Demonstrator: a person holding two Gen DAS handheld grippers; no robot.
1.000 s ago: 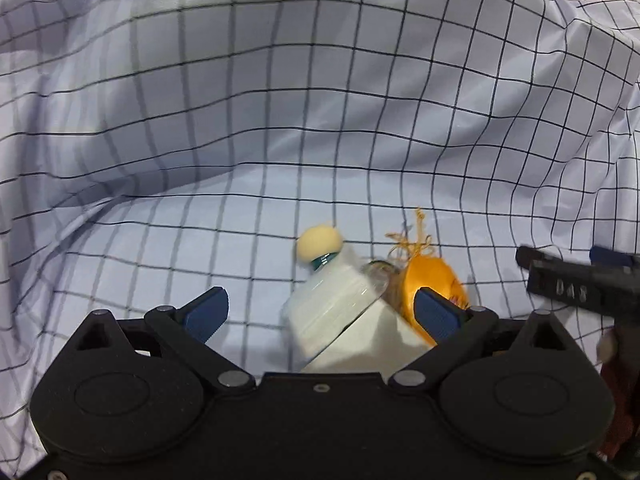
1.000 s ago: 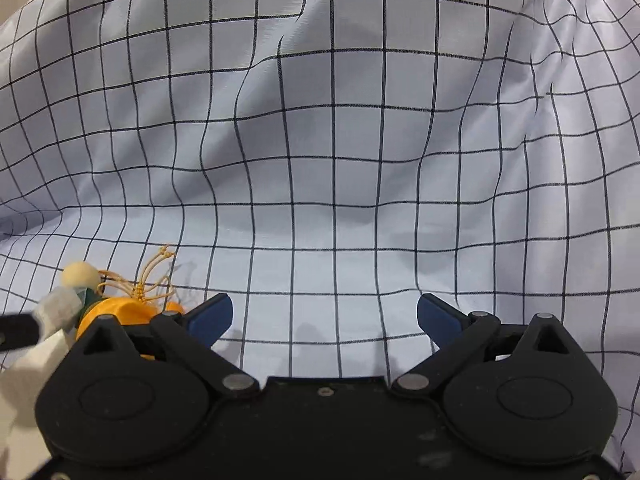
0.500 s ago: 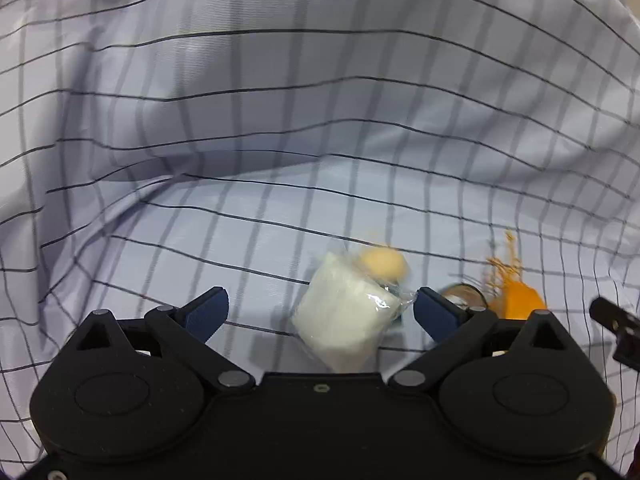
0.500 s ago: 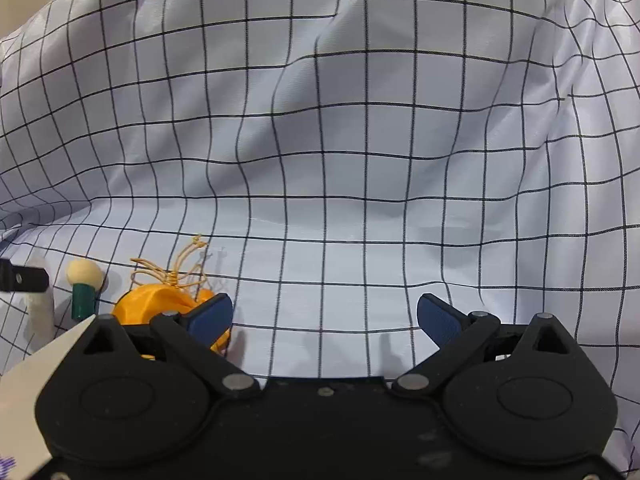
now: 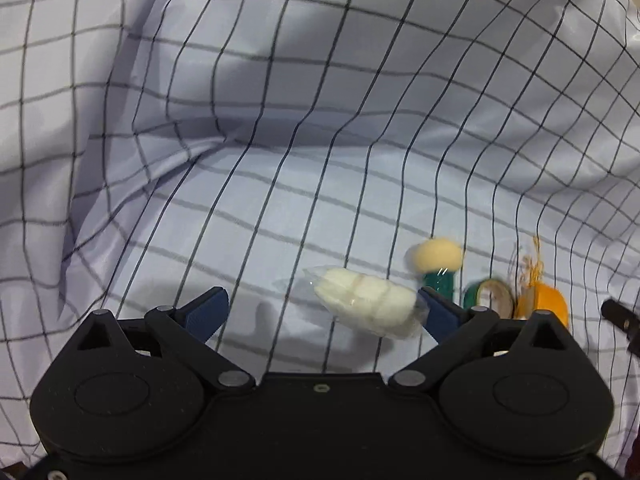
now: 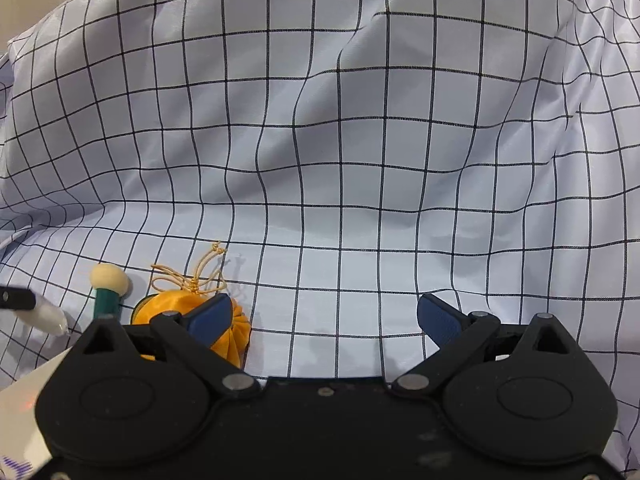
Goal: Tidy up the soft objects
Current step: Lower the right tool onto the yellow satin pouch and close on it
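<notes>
In the left wrist view a white soft roll in clear wrap [image 5: 368,306] lies on the checked cloth [image 5: 280,140], just inside my open left gripper's [image 5: 322,312] right finger. Beyond it stand a cream-headed puff on a green handle [image 5: 436,258], a green tape roll [image 5: 490,298] and an orange drawstring pouch [image 5: 544,302]. In the right wrist view my right gripper [image 6: 324,314] is open and empty over the cloth [image 6: 360,160]. The pouch [image 6: 180,308] and the puff [image 6: 108,280] lie by its left finger. The roll's end [image 6: 48,314] shows at far left.
The checked cloth rises in folds behind and at the left [image 5: 120,140]. A white flat corner [image 6: 24,392] shows at the lower left of the right wrist view. The other gripper's dark tip [image 5: 620,314] shows at the right edge of the left wrist view.
The left gripper swung left, so the objects shifted right in its view. The white roll now lies flatter on the cloth. The right gripper drew back slightly.
</notes>
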